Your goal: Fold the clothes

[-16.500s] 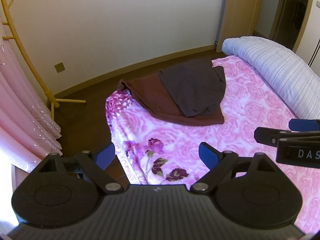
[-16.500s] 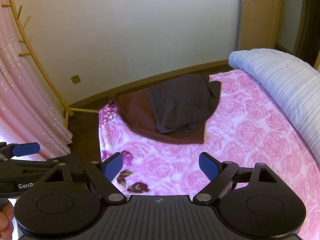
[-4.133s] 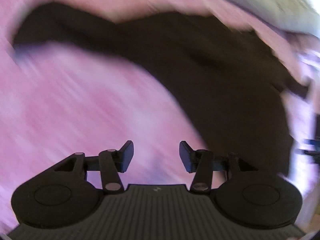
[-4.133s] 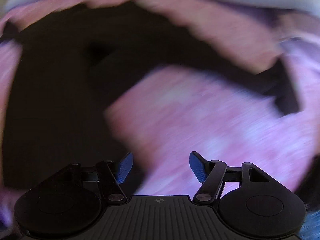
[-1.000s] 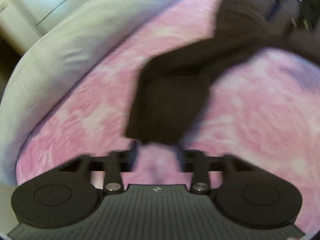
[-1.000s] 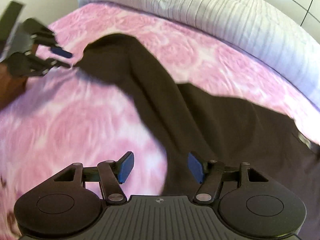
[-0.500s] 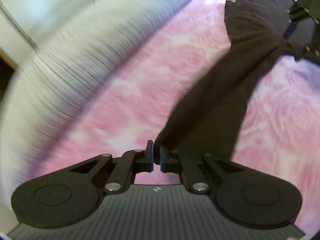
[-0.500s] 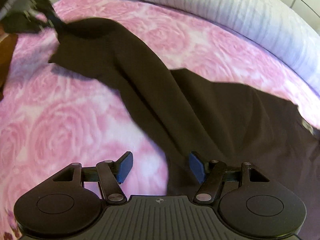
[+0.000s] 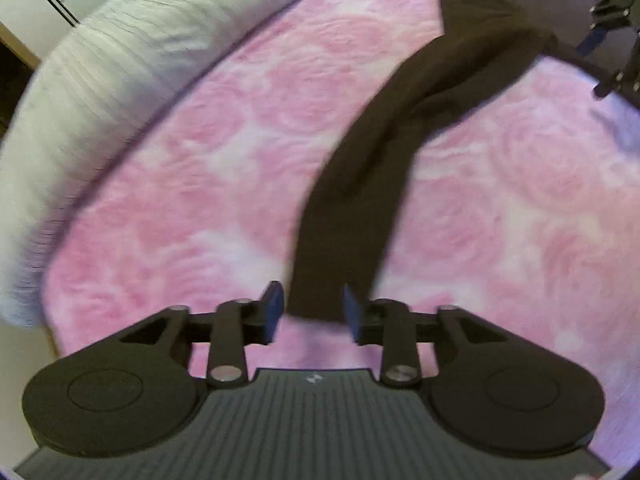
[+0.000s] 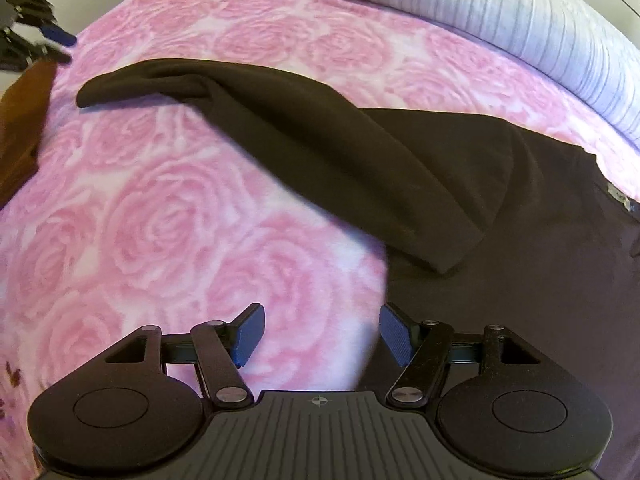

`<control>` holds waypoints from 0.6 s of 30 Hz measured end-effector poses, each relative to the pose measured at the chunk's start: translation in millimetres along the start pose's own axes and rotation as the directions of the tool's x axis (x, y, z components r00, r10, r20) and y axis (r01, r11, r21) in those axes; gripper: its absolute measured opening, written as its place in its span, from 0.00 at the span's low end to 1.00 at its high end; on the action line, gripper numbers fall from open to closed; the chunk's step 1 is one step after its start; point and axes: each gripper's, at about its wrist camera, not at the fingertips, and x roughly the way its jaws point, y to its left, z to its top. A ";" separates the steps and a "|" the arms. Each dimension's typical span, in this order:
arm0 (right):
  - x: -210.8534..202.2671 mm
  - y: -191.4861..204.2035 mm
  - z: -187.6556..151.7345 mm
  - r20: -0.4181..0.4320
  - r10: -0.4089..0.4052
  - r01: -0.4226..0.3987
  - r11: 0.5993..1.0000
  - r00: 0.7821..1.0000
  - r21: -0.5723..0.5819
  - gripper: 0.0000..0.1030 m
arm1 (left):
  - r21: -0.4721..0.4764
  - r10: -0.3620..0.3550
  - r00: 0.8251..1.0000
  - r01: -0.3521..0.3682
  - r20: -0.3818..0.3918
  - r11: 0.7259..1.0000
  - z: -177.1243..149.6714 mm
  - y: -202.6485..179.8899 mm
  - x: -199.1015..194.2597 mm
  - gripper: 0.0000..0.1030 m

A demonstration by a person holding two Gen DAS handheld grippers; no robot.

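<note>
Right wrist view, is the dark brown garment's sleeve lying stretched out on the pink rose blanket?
Yes, the dark brown garment's sleeve lies extended across the pink rose blanket.

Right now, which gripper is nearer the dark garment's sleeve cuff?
Left. The left gripper straddles the sleeve cuff, jaws just opened, not pressing. The right gripper hovers by the garment's body, far from the cuff.

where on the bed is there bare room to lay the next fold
Bare pink rose blanket lies open between the stretched dark sleeve and the right gripper, and again between the sleeve and the grey striped duvet. It is crowded to the right, where the dark garment's body spreads, and at the left edge by the brown cloth.
</note>
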 end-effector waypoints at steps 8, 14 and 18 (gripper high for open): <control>6.3 11.3 5.1 0.005 0.006 -0.006 1.000 1.000 -0.020 0.66 | 0.347 0.117 0.992 -0.092 -0.051 0.933 4.5 -49.2 50.0 0.04; -5.4 -3.3 0.6 0.014 -0.024 0.025 1.000 1.000 -0.012 0.66 | 0.199 -0.018 1.000 0.022 -0.020 0.980 3.4 6.5 -39.0 0.04; -3.9 -10.9 -7.1 -0.006 -0.030 0.030 1.000 1.000 0.003 0.67 | 0.350 -0.067 0.995 0.088 -0.072 0.932 -20.1 -9.8 -57.5 0.04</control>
